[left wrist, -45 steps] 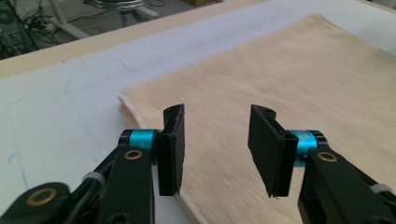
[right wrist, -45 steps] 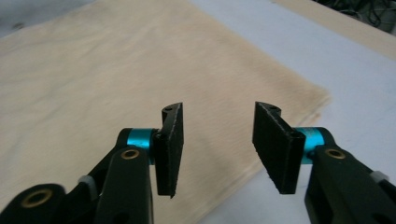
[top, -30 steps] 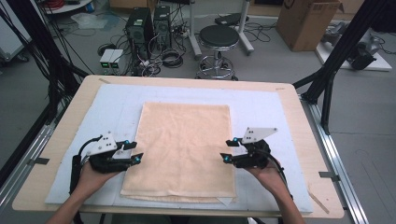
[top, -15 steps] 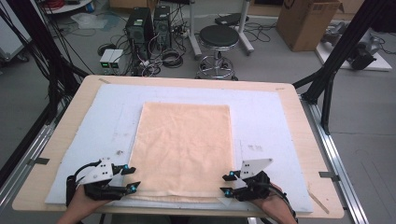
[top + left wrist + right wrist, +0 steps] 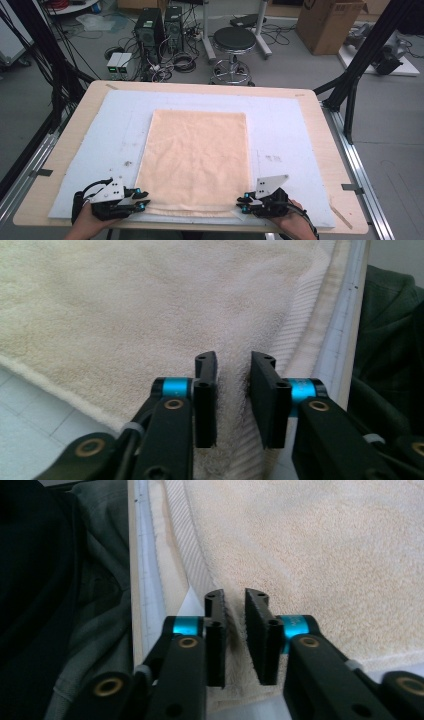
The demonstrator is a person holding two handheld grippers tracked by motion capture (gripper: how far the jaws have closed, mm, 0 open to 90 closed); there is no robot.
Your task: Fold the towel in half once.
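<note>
A peach towel [image 5: 195, 155] lies flat on a pale blue mat [image 5: 115, 130]. My left gripper [image 5: 143, 199] sits at the towel's near left corner and my right gripper [image 5: 242, 205] at its near right corner, both low on the mat. In the left gripper view the jaws [image 5: 234, 365] have just been closing and pinch a raised ridge of towel [image 5: 125, 305] beside its ribbed hem. In the right gripper view the jaws [image 5: 235, 597] have likewise just been closing, and stand narrow around a fold of towel [image 5: 325, 545] near the hem.
The mat covers a wooden table [image 5: 65, 150] whose near edge runs just behind both hands. Dark clothing [image 5: 60, 605] of the person lies past that edge. On the floor beyond stand a stool [image 5: 235, 40], computer cases [image 5: 160, 25] and a cardboard box [image 5: 330, 20]. Black frame posts [image 5: 360, 65] flank the table.
Both hands have come back from the towel's sides to its near corners and sunk onto the mat. Both pairs of jaws have narrowed onto the towel's edge.
</note>
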